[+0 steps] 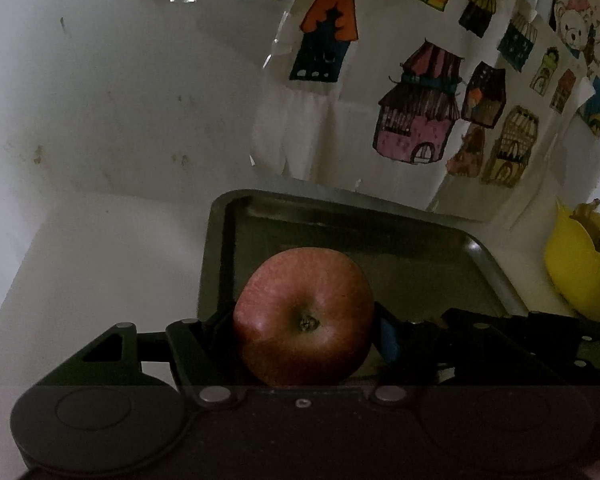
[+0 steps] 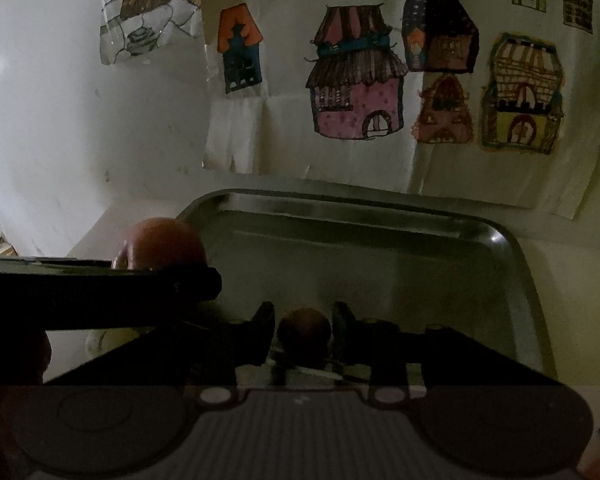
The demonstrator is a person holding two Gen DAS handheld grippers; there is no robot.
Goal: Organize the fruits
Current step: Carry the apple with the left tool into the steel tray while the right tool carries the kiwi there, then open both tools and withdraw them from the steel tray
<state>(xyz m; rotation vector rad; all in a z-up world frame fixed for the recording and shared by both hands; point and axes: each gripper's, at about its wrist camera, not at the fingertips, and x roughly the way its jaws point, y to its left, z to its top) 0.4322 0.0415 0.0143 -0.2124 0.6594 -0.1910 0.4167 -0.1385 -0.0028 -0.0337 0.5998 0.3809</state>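
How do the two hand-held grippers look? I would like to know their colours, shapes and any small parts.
Both are black. The left gripper has flat angular linkage arms with a triangular cut-out, silver round rivets, and a blue pad inside one finger. The body of each shows two large round discs and two silver buttons. The right gripper has short dark fingers and a ribbed grey panel in the middle of its body. No cables or sleeves show.

Small dark fruit (image 2: 304, 330) between right tongs (image 2: 303, 326), above metal tray (image 2: 516, 280).
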